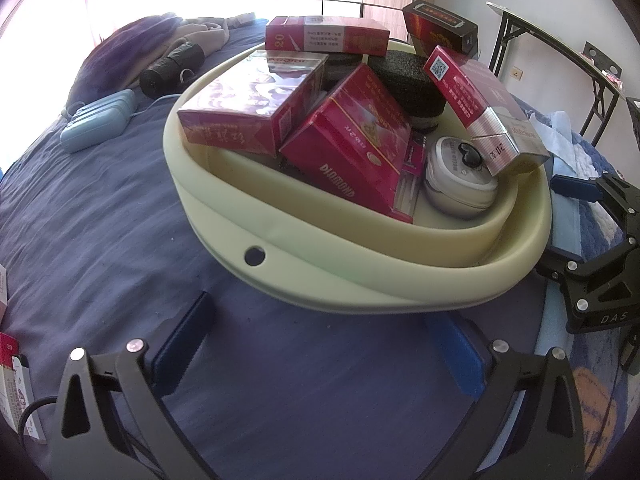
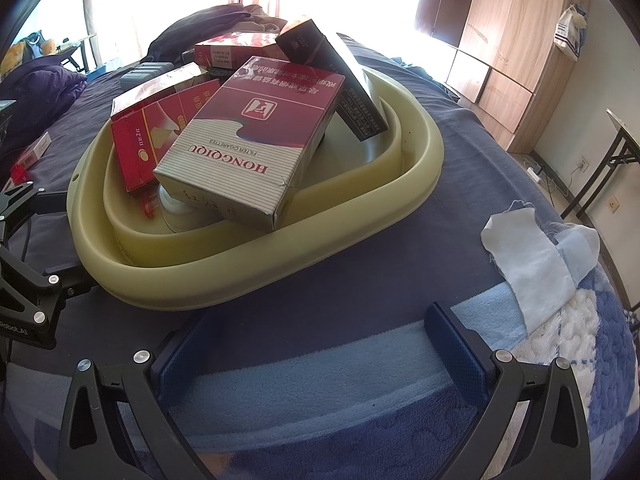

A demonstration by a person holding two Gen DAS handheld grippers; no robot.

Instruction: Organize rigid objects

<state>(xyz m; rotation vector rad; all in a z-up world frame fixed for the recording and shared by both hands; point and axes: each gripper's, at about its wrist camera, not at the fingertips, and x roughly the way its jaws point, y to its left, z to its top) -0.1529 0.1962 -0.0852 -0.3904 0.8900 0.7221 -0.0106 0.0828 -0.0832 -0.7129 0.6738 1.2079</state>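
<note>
A pale green basin [image 1: 320, 276] sits on a dark blue bed, and it also shows in the right wrist view [image 2: 256, 276]. It holds several red cigarette cartons [image 1: 352, 148], a silver and red Hongqiqu carton [image 2: 256, 144], black sponges [image 1: 408, 80] and a white round tin [image 1: 456, 184]. My left gripper [image 1: 320, 356] is open and empty just before the basin's near rim. My right gripper [image 2: 320, 352] is open and empty over a blue towel, right of the basin. Each gripper shows at the edge of the other's view, the right one [image 1: 592, 248] and the left one [image 2: 28, 248].
A light blue case [image 1: 100, 120] and a black roll [image 1: 172, 68] lie on the bed left of the basin. More cartons [image 1: 16, 392] lie at the far left. A white cloth [image 2: 532, 252] lies on the blue towel [image 2: 360, 368]. A wooden wardrobe [image 2: 512, 44] and a folding table [image 1: 560, 52] stand beyond.
</note>
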